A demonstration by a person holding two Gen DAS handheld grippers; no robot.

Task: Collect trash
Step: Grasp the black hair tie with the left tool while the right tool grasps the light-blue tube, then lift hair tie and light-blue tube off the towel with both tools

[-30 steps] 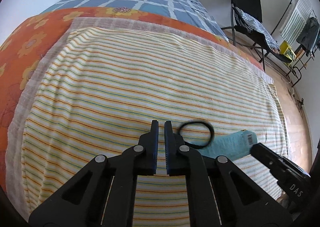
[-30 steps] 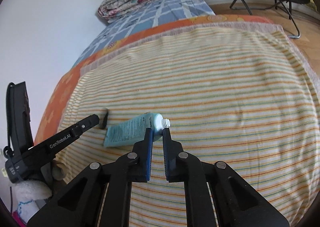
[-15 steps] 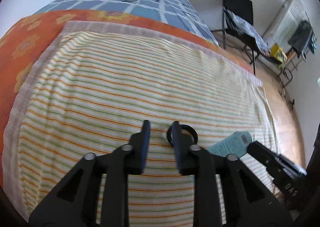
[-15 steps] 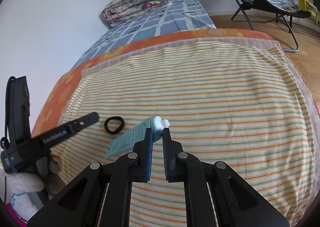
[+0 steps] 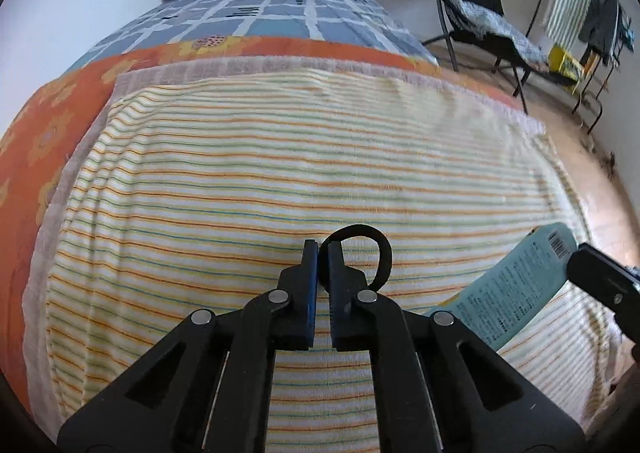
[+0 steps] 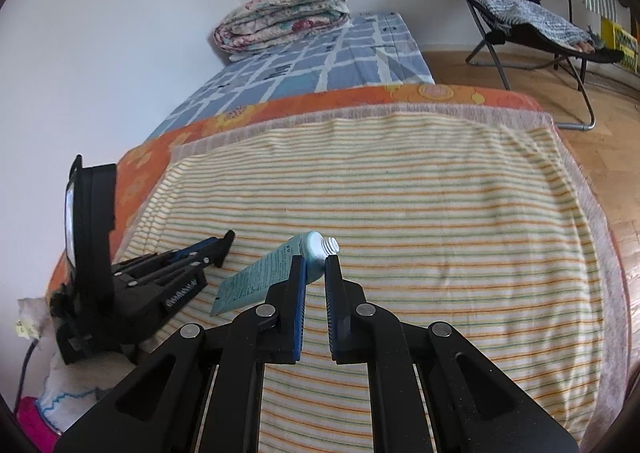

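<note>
The left gripper had just snapped its jaws together on the thin black elastic hair band, pinching one side of the loop at the fingertips while the rest curled out to the right of them. Beneath it lay the yellow towel with orange and green stripes. The right gripper was nearly closed, clamped on the neck of the flattened light-blue squeeze tube with a white threaded nozzle; the uncapped nozzle stuck out just past the fingertips, and the tube's flat end trailed down to the left, towards the other claw.
</note>
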